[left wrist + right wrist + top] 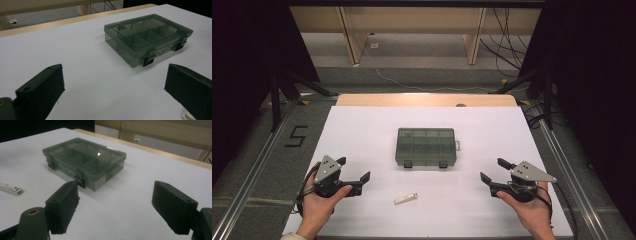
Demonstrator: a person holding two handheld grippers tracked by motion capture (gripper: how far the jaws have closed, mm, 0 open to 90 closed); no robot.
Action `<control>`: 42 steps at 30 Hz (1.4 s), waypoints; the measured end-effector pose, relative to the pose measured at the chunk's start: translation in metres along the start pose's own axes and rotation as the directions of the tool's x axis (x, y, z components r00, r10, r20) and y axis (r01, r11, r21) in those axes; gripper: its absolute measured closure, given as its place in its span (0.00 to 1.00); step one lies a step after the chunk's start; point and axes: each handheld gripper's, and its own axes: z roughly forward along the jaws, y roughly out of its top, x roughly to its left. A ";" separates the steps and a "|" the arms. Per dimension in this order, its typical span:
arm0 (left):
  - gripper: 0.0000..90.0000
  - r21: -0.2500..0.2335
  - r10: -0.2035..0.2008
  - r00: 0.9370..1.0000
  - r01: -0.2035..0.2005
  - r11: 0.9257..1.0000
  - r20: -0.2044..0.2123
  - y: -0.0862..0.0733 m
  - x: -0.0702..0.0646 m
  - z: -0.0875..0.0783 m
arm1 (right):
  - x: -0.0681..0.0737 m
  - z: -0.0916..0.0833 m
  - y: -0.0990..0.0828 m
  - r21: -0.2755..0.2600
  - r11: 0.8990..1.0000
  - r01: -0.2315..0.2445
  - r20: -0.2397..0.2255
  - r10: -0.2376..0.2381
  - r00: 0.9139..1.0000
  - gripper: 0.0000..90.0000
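— So, what sits nearest the person?
— Both hands, at the near edge of the white table point(362, 125). The left gripper point(353, 175) and the right gripper point(493, 170) each have jaws spread wide, holding nothing.
— And between them?
— A small white nail clipper point(406, 198) lies flat, near the middle, apart from both grippers.
— Farther out?
— A smoky-green compartment box point(426, 146) rests at the table's centre, lid closed, its two dark latches point(407, 164) facing the near side.
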 end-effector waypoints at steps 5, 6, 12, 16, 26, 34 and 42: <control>0.04 0.002 -0.005 1.000 0.005 1.000 -0.008 0.000 0.000 0.000 | -0.001 0.000 0.000 0.005 1.000 -0.010 0.000 0.010 1.000 0.25; 0.04 0.002 -0.005 1.000 0.005 1.000 -0.005 0.000 0.000 0.000 | -0.002 0.000 0.000 0.002 1.000 -0.011 -0.001 0.011 1.000 0.25; 0.05 0.001 0.002 1.000 -0.002 1.000 -0.007 -0.001 -0.001 -0.002 | 0.000 -0.001 0.001 0.023 1.000 0.014 0.015 -0.015 1.000 0.25; 0.05 -0.003 -0.001 1.000 0.001 1.000 -0.006 -0.001 -0.001 -0.004 | 0.003 0.001 0.002 0.014 1.000 0.012 0.007 -0.012 1.000 0.25; 0.56 0.027 -0.004 0.999 0.003 1.000 0.034 0.009 -0.004 0.004 | 0.004 0.006 0.007 0.069 0.997 0.042 -0.017 -0.041 0.999 0.53; 1.00 0.113 0.079 0.996 -0.083 0.990 0.036 0.026 -0.013 0.043 | -0.001 0.038 0.022 0.147 0.984 0.096 -0.064 -0.087 0.994 1.00; 1.00 0.271 0.197 0.978 -0.208 0.940 0.068 0.029 -0.015 0.092 | -0.002 0.084 0.019 0.251 0.963 0.098 -0.138 -0.065 0.988 1.00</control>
